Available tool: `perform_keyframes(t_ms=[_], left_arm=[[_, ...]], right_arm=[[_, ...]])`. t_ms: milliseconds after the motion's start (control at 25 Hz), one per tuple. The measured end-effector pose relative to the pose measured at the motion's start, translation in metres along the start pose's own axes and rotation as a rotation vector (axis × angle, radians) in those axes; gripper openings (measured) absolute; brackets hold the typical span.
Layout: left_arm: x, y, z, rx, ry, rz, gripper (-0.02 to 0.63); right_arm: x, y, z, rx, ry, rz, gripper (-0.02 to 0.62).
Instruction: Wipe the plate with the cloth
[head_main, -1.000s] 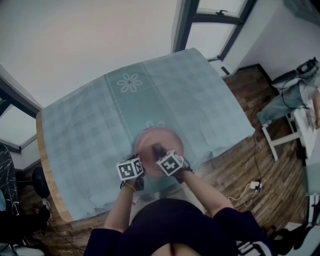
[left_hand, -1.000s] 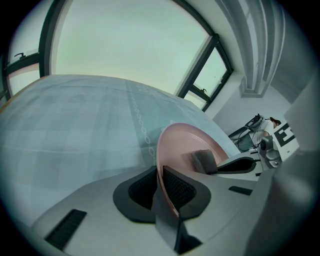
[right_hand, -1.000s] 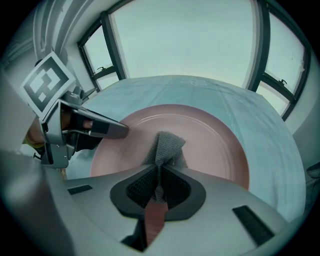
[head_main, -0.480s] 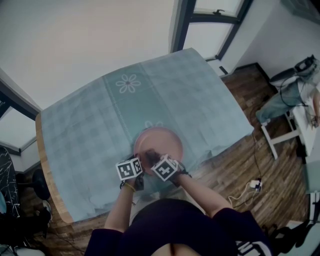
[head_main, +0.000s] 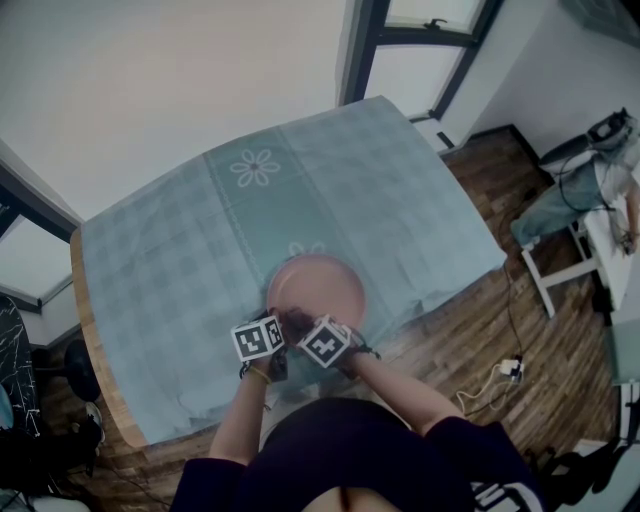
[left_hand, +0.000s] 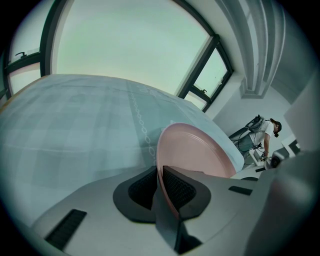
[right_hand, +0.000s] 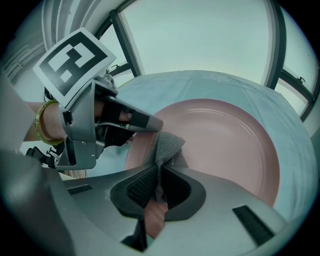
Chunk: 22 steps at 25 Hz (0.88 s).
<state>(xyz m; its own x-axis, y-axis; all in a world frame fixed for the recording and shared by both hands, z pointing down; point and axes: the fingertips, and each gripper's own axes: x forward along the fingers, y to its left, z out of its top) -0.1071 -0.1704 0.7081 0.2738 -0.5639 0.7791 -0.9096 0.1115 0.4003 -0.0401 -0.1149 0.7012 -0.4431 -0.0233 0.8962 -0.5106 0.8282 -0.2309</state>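
The pink plate (head_main: 322, 282) sits on the teal checked tablecloth (head_main: 190, 240) toward the near side of the table (head_main: 92, 345). In the head view its near rim is covered by the two marker cubes and the hands behind them, so neither set of jaws can be read there, and the cloth is only a dark smudge between the cubes. The left gripper (left_hand: 160, 179) is clamped on the plate's rim. The thin pink edge runs straight between its ribbed pads, and the stretch of rim below them disappears into the gripper body. Whether that edge is lifted off the tablecloth cannot be told. The right gripper (right_hand: 159, 186) is clenched on the grey knitted cloth (right_hand: 167, 145). A bunched end sticks out past the jaws and lies on the plate's inner surface just beside the left gripper's tip, while the other end is lost behind the gripper housing. That housing also cuts off the plate's near rim in the right gripper view. The left wrist (right_hand: 44, 122), wearing a bracelet, shows only partly behind its cube (right_hand: 75, 55).
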Motion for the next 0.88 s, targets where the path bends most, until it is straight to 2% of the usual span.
perform_keyframes(t_ms=[320,600,880], left_arm=[[0.0,-0.001,-0.001,-0.002,-0.002,-0.003,0.049],[0.0,0.0,-0.001,0.001,-0.003,-0.007,0.049],[0.0,-0.001,0.0,0.002,0.002,-0.01,0.049]], right_arm=[[-0.016,0.001,0.014,0.044,-0.077,0.037,0.033],[-0.038,-0.039,0.016,0.075,-0.107,-0.05,0.033],[-0.055,-0.089,0.007,0.12,-0.076,-0.136,0.034]])
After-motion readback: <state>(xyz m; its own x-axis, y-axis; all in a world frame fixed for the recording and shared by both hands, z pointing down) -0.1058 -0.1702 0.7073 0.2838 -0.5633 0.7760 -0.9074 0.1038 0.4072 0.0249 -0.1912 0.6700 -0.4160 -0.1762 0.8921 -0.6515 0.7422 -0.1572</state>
